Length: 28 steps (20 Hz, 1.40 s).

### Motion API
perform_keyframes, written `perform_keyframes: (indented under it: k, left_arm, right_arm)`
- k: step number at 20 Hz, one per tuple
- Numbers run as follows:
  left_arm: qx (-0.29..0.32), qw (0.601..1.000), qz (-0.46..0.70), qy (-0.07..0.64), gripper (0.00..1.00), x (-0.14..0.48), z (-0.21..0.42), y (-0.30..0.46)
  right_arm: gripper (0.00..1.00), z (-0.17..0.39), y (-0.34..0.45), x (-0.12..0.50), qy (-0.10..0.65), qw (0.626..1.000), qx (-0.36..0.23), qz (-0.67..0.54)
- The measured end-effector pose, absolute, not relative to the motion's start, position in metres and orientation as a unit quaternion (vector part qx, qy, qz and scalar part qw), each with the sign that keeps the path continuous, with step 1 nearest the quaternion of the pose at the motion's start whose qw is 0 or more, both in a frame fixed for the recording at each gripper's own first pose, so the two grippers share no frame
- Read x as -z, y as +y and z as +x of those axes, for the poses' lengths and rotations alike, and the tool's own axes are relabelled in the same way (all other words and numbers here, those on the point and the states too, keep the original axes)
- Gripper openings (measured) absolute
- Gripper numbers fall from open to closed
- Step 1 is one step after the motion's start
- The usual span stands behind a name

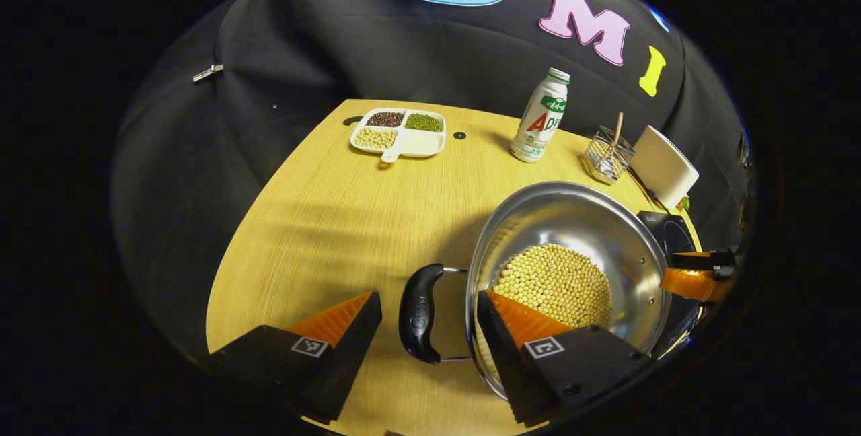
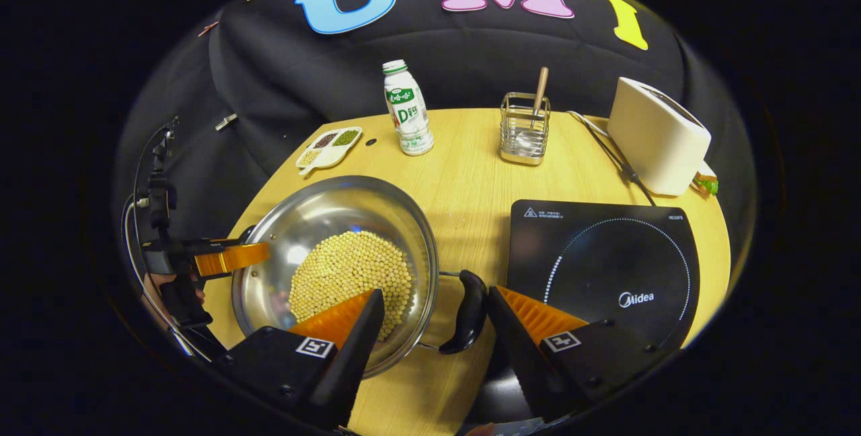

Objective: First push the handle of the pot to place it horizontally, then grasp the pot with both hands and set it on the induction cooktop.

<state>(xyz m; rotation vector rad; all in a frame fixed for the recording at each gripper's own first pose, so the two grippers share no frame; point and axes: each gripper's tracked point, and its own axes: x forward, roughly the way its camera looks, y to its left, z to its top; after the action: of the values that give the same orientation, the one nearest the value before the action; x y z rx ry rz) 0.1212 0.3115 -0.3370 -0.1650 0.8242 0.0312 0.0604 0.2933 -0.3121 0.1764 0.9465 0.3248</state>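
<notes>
on the wooden table [image 2: 464, 173], at about 9 o'clock of the induction cooktop [image 2: 605, 268], sits the steel pot [image 2: 323, 221] loaded with soybeans [image 2: 350, 271], not on the cooktop yet. left gripper [image 1: 429, 311] has its jaws spread wide and straddles the pot's left handle [image 1: 418, 311], one finger outside it at 9 o'clock, the other over the rim above the beans; nothing pinched. right gripper [image 2: 434, 308] same deal, jaws spread, black right handle [image 2: 465, 320] between them, one finger over the beans, one toward the cooktop edge at 3 o'clock. in the right gripper view the left gripper shows far off at 9 o'clock of the pot with a hand on it. judgement: both handles look level, so the push step reads as done and the two-hand grasp is the step in hand. do it well: close both sides together on the black grips, not on the thin wire brackets, centre each handle in the pads so it can't twist, lift level since beans will slide and shift the weight, clear the cooktop's edge, travel toward 3 o'clock, set down inside the dotted ring. risk: uneven squeeze tips the pot, beans spill. milk bottle [image 2: 407, 110], utensil rack [image 2: 525, 130], toaster [image 2: 656, 136] and divided bean dish [image 2: 329, 147] sit at the 12 o'clock side, well apart from the path.
</notes>
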Motion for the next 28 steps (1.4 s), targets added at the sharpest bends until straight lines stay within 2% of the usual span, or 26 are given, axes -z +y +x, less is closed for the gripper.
perform_keyframes:
  k: [3,5,8,9,10,12,13,14,17,18,19,22,28]
  left_arm:
    - [-0.013,0.914,-0.088,0.397,0.85,0.340,0.126,0.310]
    - [-0.010,0.913,-0.091,0.398,0.81,0.343,0.128,0.307]
    - [-0.009,0.913,-0.092,0.398,0.75,0.346,0.132,0.304]
    - [-0.011,0.913,-0.092,0.397,0.70,0.345,0.131,0.305]
    - [-0.013,0.915,-0.092,0.393,0.68,0.347,0.134,0.307]
    - [-0.014,0.916,-0.092,0.391,0.68,0.346,0.133,0.308]
    - [-0.013,0.916,-0.090,0.390,0.67,0.345,0.134,0.310]
    - [-0.012,0.916,-0.087,0.391,0.67,0.347,0.132,0.311]
    - [-0.014,0.916,-0.093,0.391,0.65,0.347,0.130,0.315]
    - [-0.014,0.915,-0.095,0.391,0.64,0.347,0.127,0.314]
    - [-0.015,0.916,-0.098,0.389,0.62,0.344,0.125,0.313]
    - [-0.020,0.917,-0.105,0.385,0.58,0.338,0.116,0.308]
    - [-0.019,0.920,-0.093,0.380,0.57,0.293,0.098,0.292]
  right_arm:
    - [0.97,0.062,0.295,0.324,0.458,0.873,-0.147,0.082]
    - [0.90,0.067,0.295,0.334,0.461,0.873,-0.135,0.085]
    - [0.75,0.074,0.295,0.342,0.460,0.875,-0.122,0.089]
    - [0.74,0.075,0.294,0.344,0.460,0.876,-0.115,0.085]
    - [0.66,0.076,0.294,0.348,0.462,0.875,-0.114,0.085]
    - [0.63,0.078,0.299,0.353,0.467,0.873,-0.113,0.086]
    - [0.61,0.078,0.301,0.353,0.469,0.872,-0.112,0.084]
    - [0.66,0.078,0.302,0.355,0.474,0.870,-0.111,0.083]
    - [0.66,0.078,0.305,0.362,0.488,0.861,-0.108,0.092]
    - [0.60,0.077,0.305,0.361,0.488,0.860,-0.109,0.097]
    - [0.60,0.080,0.305,0.361,0.487,0.861,-0.110,0.098]
    - [0.53,0.070,0.300,0.353,0.489,0.860,-0.110,0.091]
    - [0.53,0.060,0.280,0.308,0.471,0.869,-0.112,0.101]
